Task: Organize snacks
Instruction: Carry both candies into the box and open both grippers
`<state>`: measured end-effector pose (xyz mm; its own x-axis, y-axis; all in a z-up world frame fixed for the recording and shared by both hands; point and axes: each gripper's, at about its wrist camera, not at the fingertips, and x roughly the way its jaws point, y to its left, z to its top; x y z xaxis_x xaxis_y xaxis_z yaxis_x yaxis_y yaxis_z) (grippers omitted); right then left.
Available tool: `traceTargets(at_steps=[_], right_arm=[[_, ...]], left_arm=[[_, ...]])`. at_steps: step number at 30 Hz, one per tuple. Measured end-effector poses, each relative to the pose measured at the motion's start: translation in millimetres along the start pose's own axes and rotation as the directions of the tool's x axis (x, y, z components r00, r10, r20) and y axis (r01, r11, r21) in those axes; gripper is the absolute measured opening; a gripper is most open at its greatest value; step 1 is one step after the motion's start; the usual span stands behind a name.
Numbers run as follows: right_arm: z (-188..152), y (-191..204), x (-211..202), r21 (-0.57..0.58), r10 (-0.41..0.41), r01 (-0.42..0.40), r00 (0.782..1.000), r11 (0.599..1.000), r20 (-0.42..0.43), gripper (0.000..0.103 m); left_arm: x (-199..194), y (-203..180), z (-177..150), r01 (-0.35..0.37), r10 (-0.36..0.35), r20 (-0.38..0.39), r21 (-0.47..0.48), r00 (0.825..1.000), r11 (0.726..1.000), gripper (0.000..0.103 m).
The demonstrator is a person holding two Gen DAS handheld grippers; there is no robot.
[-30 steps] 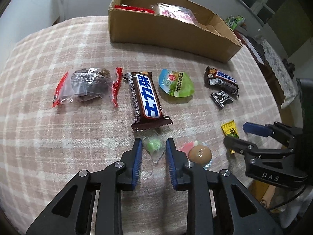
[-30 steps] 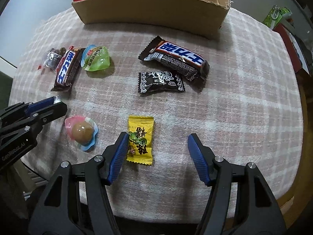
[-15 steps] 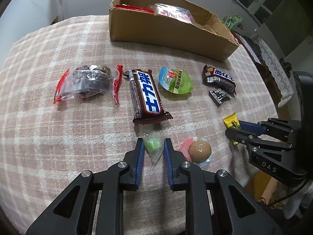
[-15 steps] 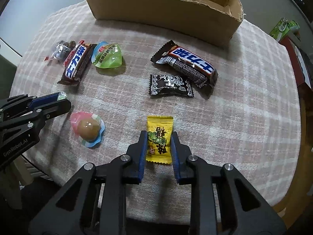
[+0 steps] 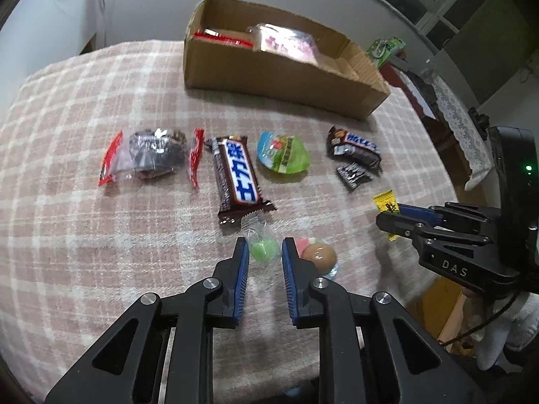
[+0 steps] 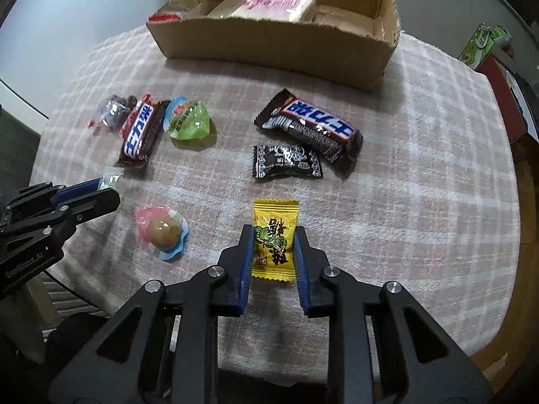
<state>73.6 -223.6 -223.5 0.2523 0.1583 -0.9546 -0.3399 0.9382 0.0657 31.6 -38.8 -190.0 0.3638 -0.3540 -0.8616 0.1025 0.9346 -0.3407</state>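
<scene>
Jaws of the left gripper clench a green candy; the right gripper has just closed on a yellow candy at the tabletop's near edge. Both should lift straight, then carry to the far cardboard box.

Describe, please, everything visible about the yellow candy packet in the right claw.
The yellow candy packet is a small flat pillow wrapper of glossy film, with crimped ends, dark characters and a green cartoon figure printed on it. It lies lengthwise between the blue pads of the right claw, which press its two long edges; its far end sticks out beyond the fingertips. Below it is the checked tablecloth; whether it has left the cloth cannot be told. No other snack touches it.
</scene>
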Motion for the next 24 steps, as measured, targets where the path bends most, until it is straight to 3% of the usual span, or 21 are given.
traceTargets(at_steps=[10,24], right_arm=[[15,-12,-32,0.018,0.007,-0.009,0.997,1.000,0.072,0.023],[78,-37,-63,0.060,-0.008,-0.003,0.983,0.998,0.186,0.023]], left_arm=[[-23,-5,26,0.038,-0.037,0.069,-0.011,0.997,0.999,0.018],[-36,5,87,0.013,-0.014,0.171,0.008,0.985,1.000,0.018]])
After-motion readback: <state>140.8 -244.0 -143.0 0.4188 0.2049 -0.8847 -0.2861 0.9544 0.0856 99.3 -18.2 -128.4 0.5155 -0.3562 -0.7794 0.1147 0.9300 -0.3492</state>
